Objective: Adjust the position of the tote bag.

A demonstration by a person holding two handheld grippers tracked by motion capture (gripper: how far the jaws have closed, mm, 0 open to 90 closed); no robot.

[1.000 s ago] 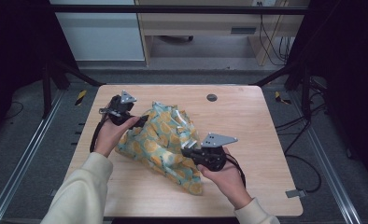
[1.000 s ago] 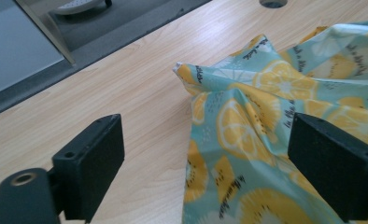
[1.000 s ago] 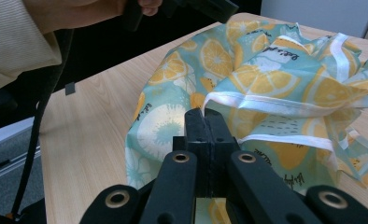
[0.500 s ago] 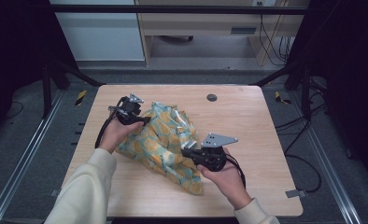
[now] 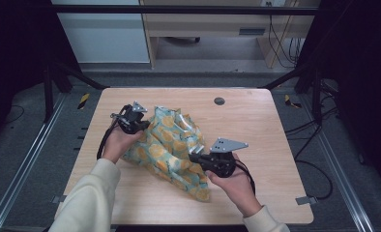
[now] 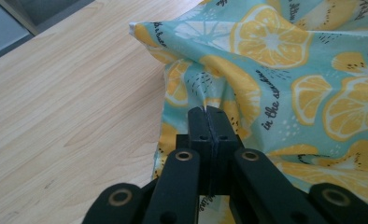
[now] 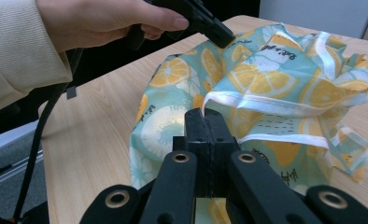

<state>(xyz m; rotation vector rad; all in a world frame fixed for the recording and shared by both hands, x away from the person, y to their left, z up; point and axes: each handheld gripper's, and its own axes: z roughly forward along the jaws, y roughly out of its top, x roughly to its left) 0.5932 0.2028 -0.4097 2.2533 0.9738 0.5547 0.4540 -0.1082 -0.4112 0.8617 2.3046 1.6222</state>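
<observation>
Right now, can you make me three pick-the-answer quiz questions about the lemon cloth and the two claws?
1. Where does the round dark spot sit on the table?
A. near the far edge
B. under the cloth
C. by the person's sleeve

2. What fruit slices are printed on the cloth?
A. red
B. yellow-orange
C. purple

3. How do the jaws of the left claw stand?
A. wide open
C. lying flat on the wood
B. shut on the cloth

Answers:
1. A, the high view shows the spot on bare wood beyond the cloth.
2. B, yellow-orange citrus slices lie on a teal ground.
3. B, the left gripper view shows the two jaws pressed together at a fold of the cloth. The right claw is shut on it too.
</observation>
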